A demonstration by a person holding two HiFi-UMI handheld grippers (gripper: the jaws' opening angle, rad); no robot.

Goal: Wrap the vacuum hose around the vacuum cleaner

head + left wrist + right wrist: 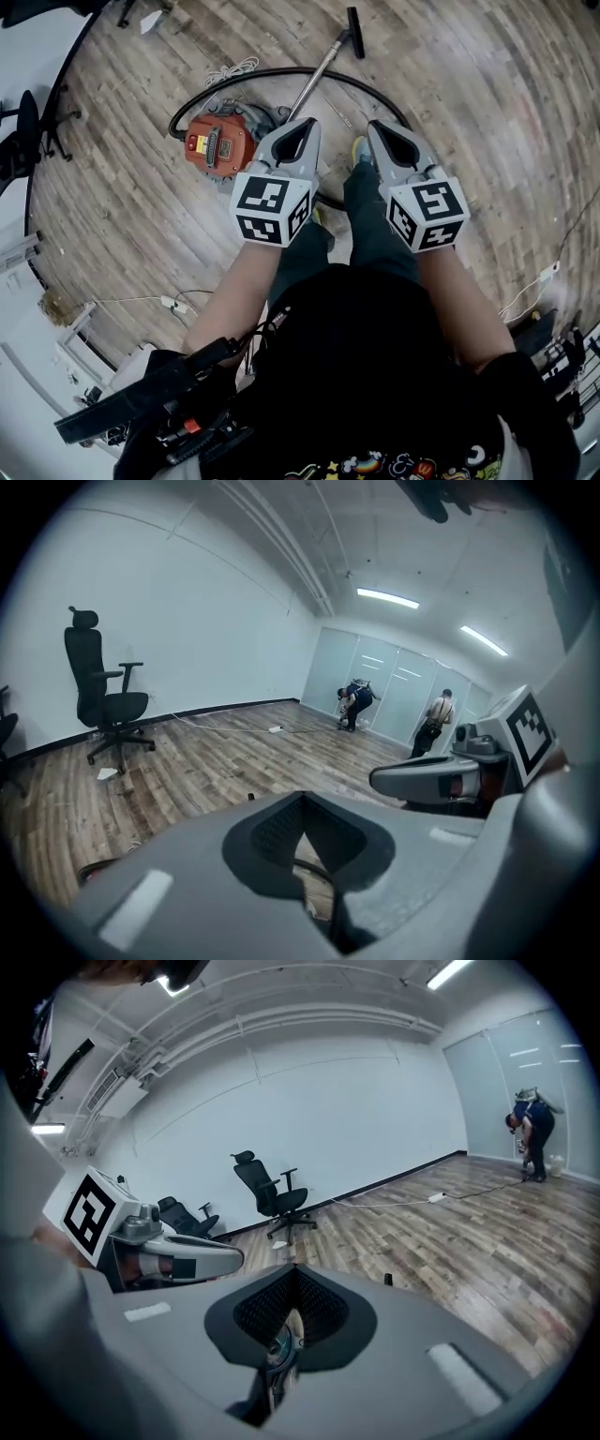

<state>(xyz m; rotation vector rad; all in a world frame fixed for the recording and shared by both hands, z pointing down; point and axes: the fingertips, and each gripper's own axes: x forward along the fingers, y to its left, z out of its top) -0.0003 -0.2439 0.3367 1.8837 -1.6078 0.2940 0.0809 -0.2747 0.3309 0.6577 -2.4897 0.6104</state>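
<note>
An orange canister vacuum cleaner [217, 142] stands on the wood floor ahead of me to the left. Its black hose [281, 72] loops out from the canister, arcs across the floor and runs down toward my feet. A metal wand [319, 73] ends in a black floor nozzle [354, 19]. My left gripper [305, 127] [302, 808] hangs shut and empty in the air just right of the canister. My right gripper [378, 129] [295, 1274] is shut and empty beside it, over the hose's right side. Neither touches the hose.
A coiled white cord [232, 70] lies behind the vacuum. Black office chairs [23, 131] [105, 703] [272, 1192] stand by the white wall. A white cable with a plug strip [173, 302] lies at the left. People [354, 703] [530, 1133] work by the far glass wall.
</note>
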